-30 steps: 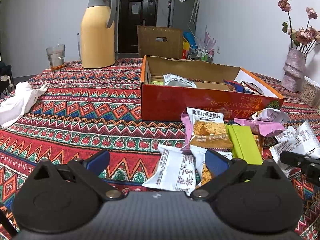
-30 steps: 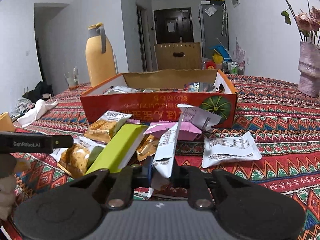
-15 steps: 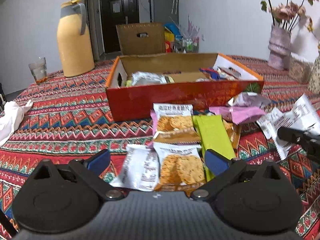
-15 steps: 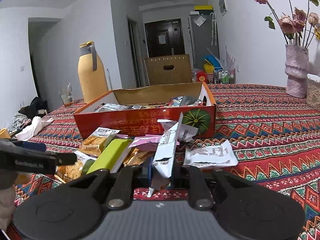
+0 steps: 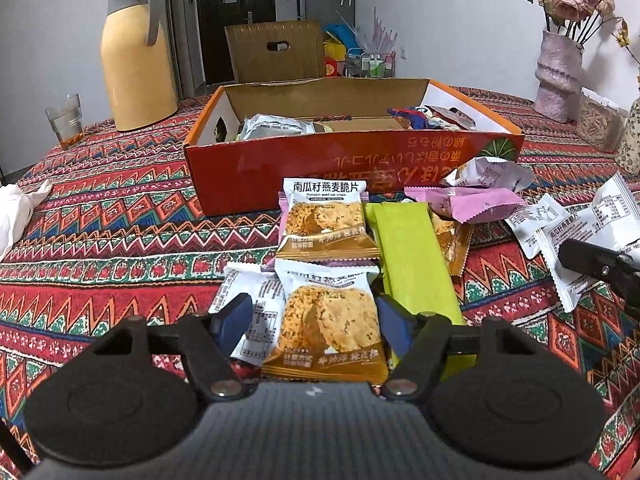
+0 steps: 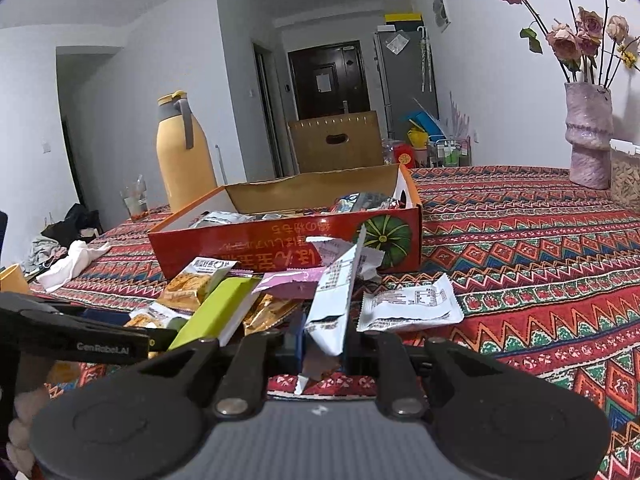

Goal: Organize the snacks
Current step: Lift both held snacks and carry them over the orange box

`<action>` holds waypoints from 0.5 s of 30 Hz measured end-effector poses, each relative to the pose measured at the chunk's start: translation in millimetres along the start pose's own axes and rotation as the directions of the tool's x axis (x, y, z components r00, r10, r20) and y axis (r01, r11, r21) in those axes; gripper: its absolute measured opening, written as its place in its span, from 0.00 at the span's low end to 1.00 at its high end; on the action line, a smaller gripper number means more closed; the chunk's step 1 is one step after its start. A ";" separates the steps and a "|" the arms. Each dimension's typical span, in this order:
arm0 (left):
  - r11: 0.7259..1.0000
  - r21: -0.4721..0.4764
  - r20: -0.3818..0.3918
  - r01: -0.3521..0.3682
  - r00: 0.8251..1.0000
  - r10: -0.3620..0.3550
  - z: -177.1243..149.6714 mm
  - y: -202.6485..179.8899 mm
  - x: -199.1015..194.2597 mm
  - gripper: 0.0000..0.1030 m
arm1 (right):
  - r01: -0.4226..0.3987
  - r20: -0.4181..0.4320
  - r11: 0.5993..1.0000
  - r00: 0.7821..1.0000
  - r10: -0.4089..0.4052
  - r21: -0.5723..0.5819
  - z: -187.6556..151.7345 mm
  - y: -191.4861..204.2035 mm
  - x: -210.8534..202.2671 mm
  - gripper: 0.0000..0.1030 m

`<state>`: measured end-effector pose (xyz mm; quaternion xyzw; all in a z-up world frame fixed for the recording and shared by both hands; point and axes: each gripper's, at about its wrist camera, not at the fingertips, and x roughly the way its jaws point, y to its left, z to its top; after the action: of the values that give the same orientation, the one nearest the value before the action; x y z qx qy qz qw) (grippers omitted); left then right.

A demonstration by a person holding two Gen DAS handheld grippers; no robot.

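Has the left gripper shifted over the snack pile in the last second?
Yes. The left gripper has swung right toward the red box, and its jaws have been closing around the oat crisp packet.

My right gripper [image 6: 322, 342] is pinching a white snack packet [image 6: 334, 300] edge-on, jaws closed tight on its lower end; the packet is standing upright and tilting slightly right. Beyond it, an orange cardboard box [image 6: 280, 240] is sitting open on the patterned bench [image 6: 520, 260], wrappers lying inside. In front of the box a loose pile is lying: a green bar [image 6: 218, 312], a pink wrapper [image 6: 288, 282], cracker packets [image 6: 192, 280], and another white packet [image 6: 408, 304] flat just right of mine. The left gripper [image 6: 80, 336] is reaching in at the left edge. A yellow jug [image 6: 184, 156] is standing far left, a vase [image 6: 588, 136] far right.
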<state>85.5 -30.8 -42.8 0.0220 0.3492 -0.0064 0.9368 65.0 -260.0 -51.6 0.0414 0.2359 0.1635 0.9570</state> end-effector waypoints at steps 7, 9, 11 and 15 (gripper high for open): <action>1.000 -0.003 0.001 -0.011 1.000 0.011 -0.8 -1.3 0.0 0.67 | -0.005 -0.001 1.000 1.000 0.005 0.002 -1.9 0.6 -1.7 0.15; 1.000 -0.005 0.001 -0.012 1.000 0.012 -1.3 -1.2 -0.2 0.65 | -0.004 -0.001 1.000 1.000 0.004 0.002 -2.3 0.9 -2.3 0.15; 1.000 -0.003 0.002 -0.007 1.000 0.007 -1.6 -1.2 -1.4 0.54 | -0.005 -0.001 1.000 1.000 0.005 0.002 -2.1 0.7 -2.1 0.15; 1.000 -0.009 0.007 0.014 1.000 -0.014 -2.2 0.8 -5.3 0.47 | -0.004 -0.002 1.000 1.000 0.004 0.003 -2.5 0.5 -2.1 0.15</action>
<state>80.0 -29.9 -40.9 0.0153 0.3460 -0.0114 0.9381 62.0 -260.2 -52.8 0.0429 0.2371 0.1650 0.9564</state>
